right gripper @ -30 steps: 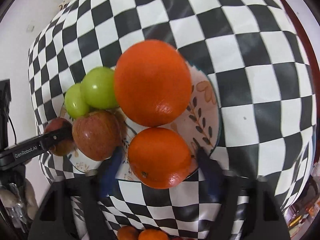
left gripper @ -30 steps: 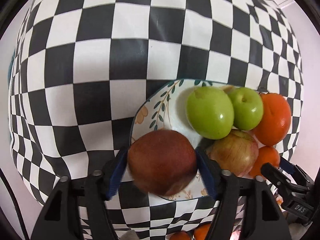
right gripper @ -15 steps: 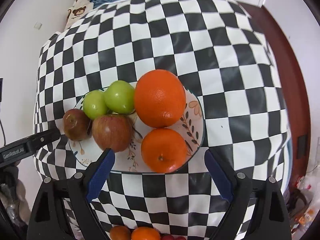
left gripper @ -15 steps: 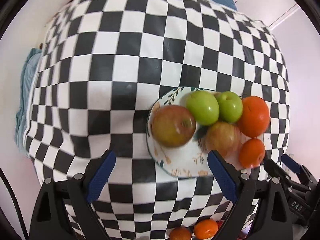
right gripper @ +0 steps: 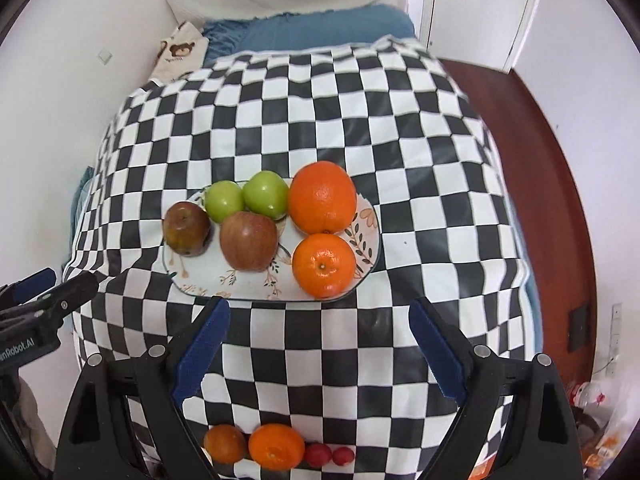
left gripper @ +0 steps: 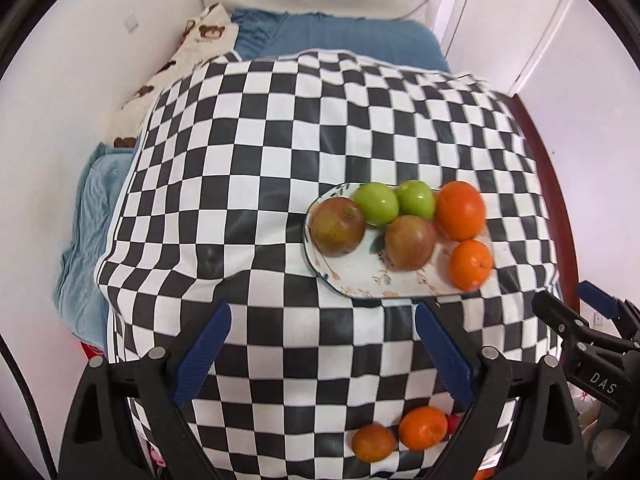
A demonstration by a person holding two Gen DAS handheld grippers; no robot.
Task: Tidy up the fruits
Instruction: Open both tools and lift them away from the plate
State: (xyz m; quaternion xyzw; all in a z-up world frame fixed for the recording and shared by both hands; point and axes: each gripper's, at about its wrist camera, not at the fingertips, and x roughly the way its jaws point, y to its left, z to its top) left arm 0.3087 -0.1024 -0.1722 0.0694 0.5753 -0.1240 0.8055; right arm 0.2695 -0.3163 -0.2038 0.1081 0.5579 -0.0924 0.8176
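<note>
Left tool (left gripper: 320, 354): jaws spread wide with nothing between the blue pads; they have just been opening, and it hangs above the near part of the black-and-white checkered table (left gripper: 280, 152).
Right tool (right gripper: 316, 350): jaws wide apart, empty, above the near table edge.
Plate: an oval white ceramic plate with leaf and flower prints (right gripper: 248, 284) lies flat on the table.
Apples: a dark red apple (right gripper: 187, 229) sits at the plate's left end; a streaked red apple (right gripper: 249, 241) is just beside it, and two glossy green apples (right gripper: 244, 196) sit touching behind them.
Oranges: a large round orange (right gripper: 322, 197) and a smaller orange (right gripper: 323, 265) fill the plate's right end, touching each other.
Loose fruit: two small oranges (right gripper: 254, 445) and two small red fruits (right gripper: 329, 454) lie at the near table edge.
Behind: a bed with blue bedding (left gripper: 340, 36).
</note>
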